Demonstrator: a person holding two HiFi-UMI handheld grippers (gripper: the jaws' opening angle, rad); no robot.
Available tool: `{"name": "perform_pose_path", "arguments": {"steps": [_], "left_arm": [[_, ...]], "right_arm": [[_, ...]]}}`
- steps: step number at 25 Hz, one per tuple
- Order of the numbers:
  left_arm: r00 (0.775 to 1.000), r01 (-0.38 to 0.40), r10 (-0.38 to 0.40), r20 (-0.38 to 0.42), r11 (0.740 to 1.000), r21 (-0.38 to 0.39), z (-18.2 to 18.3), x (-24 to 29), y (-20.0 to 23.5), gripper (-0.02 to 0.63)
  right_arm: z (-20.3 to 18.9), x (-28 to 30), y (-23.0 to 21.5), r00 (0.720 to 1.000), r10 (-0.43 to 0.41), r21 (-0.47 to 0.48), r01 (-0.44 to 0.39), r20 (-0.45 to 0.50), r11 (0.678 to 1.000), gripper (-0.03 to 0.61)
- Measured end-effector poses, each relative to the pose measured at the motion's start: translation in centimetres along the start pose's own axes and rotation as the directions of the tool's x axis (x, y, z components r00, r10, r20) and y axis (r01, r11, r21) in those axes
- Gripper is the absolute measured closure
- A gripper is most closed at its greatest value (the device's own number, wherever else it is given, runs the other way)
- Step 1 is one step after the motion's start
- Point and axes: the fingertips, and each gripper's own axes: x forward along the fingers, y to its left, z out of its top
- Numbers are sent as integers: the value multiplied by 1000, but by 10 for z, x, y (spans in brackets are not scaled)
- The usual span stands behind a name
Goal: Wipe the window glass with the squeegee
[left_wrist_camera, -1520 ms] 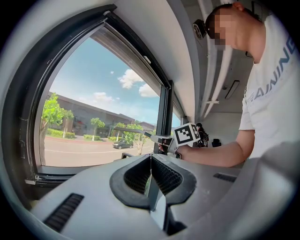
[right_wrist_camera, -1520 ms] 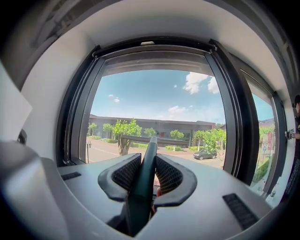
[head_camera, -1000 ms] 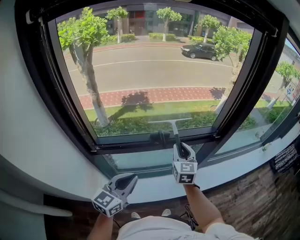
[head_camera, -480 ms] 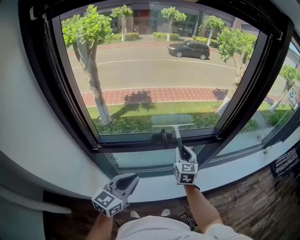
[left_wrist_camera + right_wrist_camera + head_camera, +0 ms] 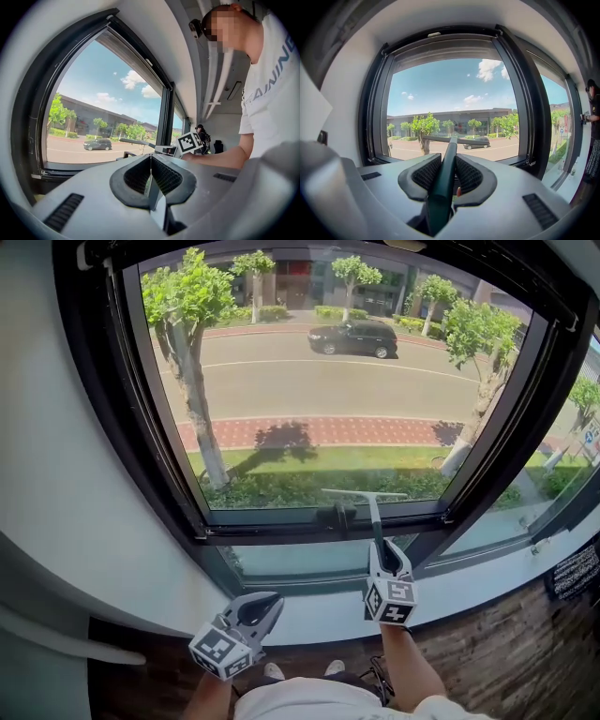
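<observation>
Right gripper [image 5: 449, 165] clamps the squeegee [image 5: 367, 495] by its handle, whose long axis runs straight ahead to the crosswise blade at the bottom edge of the window glass [image 5: 328, 381] (nearly all the pane lies above it). Left gripper [image 5: 151, 165], jaws pressed together on nothing, hangs lower, well apart. Count: 1 squeegee, 2 grippers.

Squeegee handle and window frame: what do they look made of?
The squeegee handle is dark green, smooth and slightly glossy: probably moulded plastic. The window frame is black and matte, in straight bars with crisp edges: likely coated metal, though looks alone can't settle it.
</observation>
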Motion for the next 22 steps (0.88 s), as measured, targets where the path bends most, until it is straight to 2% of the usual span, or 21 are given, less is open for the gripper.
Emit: {"name": "perform_pose_path", "arguments": {"steps": [4,14,22], "left_arm": [[1000,-13,13,5,999,32,2,-24,10,591],[1000,3,-3,-1,998,68,1,-67,25,592],[997,-72,72,5,994,81,7,-79,33,591]], "right_arm": [[14,-27,19,999,3,16,-3,51,1000,480],[55,-79,78,986,34,-56,-25,164,998,479],[68,-86,77,980,80,-38,-74,184,997,480]]}}
